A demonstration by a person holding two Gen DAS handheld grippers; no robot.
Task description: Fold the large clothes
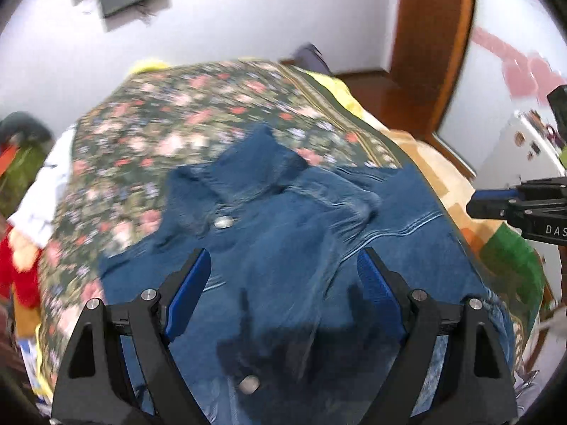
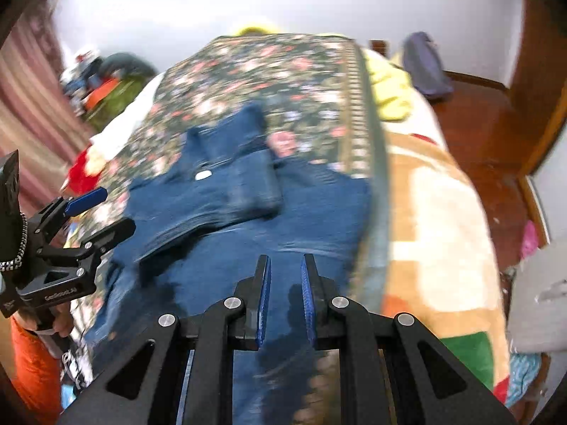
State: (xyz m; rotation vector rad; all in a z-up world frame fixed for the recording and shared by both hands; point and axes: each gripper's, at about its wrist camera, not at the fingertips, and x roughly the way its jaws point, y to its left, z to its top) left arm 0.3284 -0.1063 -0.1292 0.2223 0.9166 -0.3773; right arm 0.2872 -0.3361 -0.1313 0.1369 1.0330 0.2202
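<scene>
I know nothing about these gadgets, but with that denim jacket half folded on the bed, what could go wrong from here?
1. The denim jacket lies close to the edge of the floral bedspread, so a tug could drag it off toward the blanket side.
2. The folded sleeve sits loosely on top and could flop open if the cloth is pulled.
3. The right gripper is shut on nothing, while the left gripper hangs open above the denim; each must get a proper hold on the thick fabric, or it may slip.

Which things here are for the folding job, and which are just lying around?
For the job: denim garment; left gripper; right gripper.

Lying about: floral bedspread; yellow cloth; red item; purple bag.
</scene>
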